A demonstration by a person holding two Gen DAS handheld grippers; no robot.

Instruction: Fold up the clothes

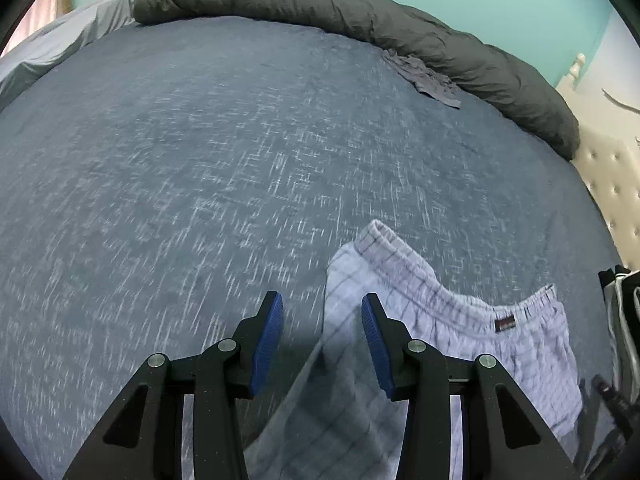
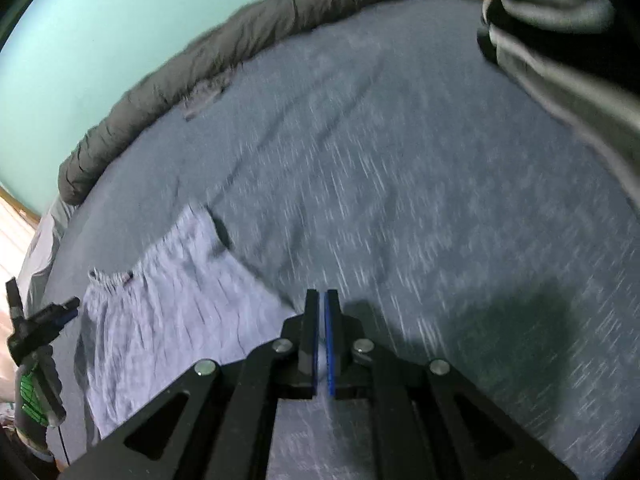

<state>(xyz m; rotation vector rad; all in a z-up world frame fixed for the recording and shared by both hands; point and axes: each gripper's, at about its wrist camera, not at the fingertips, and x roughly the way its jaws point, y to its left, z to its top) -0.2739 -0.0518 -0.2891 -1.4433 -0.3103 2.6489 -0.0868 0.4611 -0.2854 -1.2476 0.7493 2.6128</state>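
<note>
Pale checked shorts [image 1: 448, 320] with an elastic waistband lie rumpled on the blue-grey bed [image 1: 200, 160]. My left gripper [image 1: 322, 304] is open just above the shorts' left edge, fabric showing between its blue pads. In the right wrist view the shorts [image 2: 168, 312] lie at the lower left. My right gripper [image 2: 321, 300] is shut, with a sliver of pale fabric between the pads, seemingly the shorts' edge. The other gripper [image 2: 36, 324] shows at the far left.
A dark grey duvet [image 1: 360, 20] is rolled along the bed's far edge, with a small grey garment [image 1: 424, 76] beside it. A tufted cream headboard [image 1: 612, 184] stands at the right. Grey and black clothing [image 2: 560, 40] lies at the upper right of the right wrist view.
</note>
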